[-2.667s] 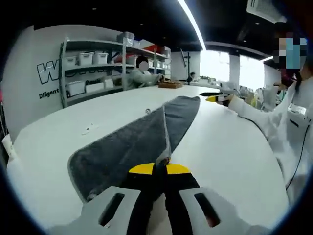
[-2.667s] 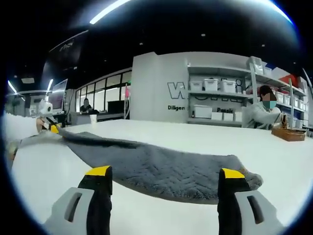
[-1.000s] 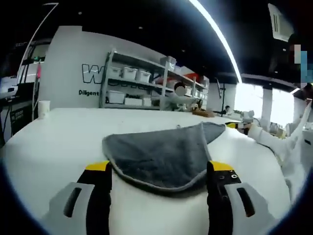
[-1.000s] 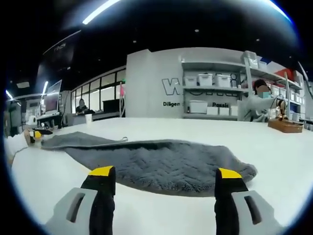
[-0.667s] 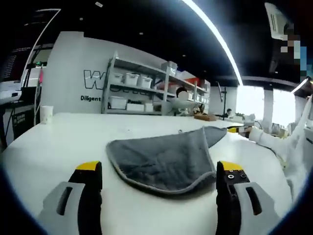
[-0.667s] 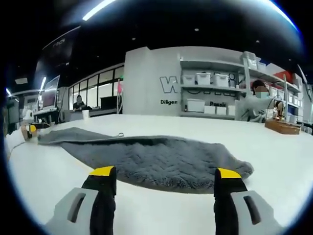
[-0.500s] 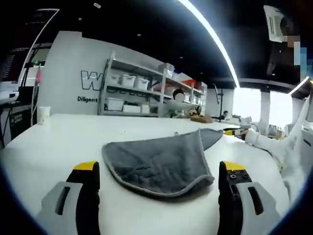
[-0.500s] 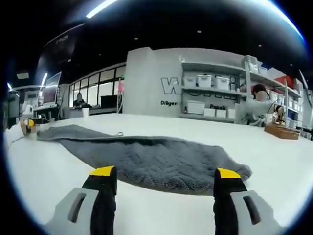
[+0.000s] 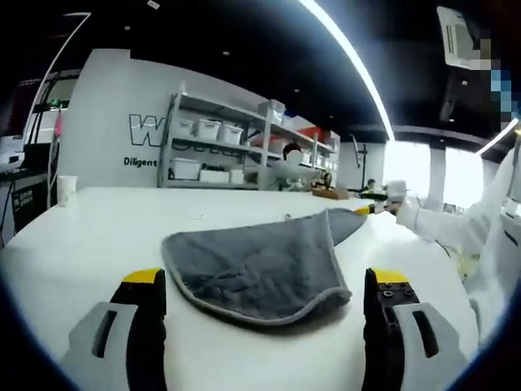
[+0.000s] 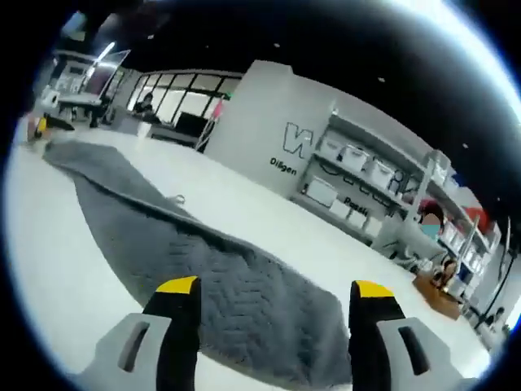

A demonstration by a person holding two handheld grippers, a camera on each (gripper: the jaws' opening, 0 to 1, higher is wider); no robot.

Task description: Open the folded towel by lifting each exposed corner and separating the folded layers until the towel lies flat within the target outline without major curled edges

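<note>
Left gripper view. Left gripper (image 9: 264,285): jaws spread wide, yellow-tipped, holding nothing, standing to either side of the near end of the towel. Towel (image 9: 260,265): grey, pile-textured, lying on the white surface (image 9: 98,236); near end rounded with a pale bound edge, one layer folded over another, the rest running away to the far right. Right gripper (image 9: 364,209): seen small at the towel's far end, yellow tip showing, held by a person's hand in a white sleeve (image 9: 456,232). Background: metal shelving (image 9: 220,151) with white bins, a seated person (image 9: 289,163) beyond it, a paper cup (image 9: 67,189) on the surface at left, wall lettering.

Right gripper view. Right gripper (image 10: 269,301): jaws wide apart, empty, poised over the towel's near end without touching it. Towel (image 10: 203,261): stretched lengthwise across the surface (image 10: 49,269), narrowing toward the upper left, a small loop tag (image 10: 177,199) on its far edge. Left gripper (image 10: 39,126): tiny at the far end, state not readable here. Shelving (image 10: 366,183) and a seated person (image 10: 423,232) at right.
</note>
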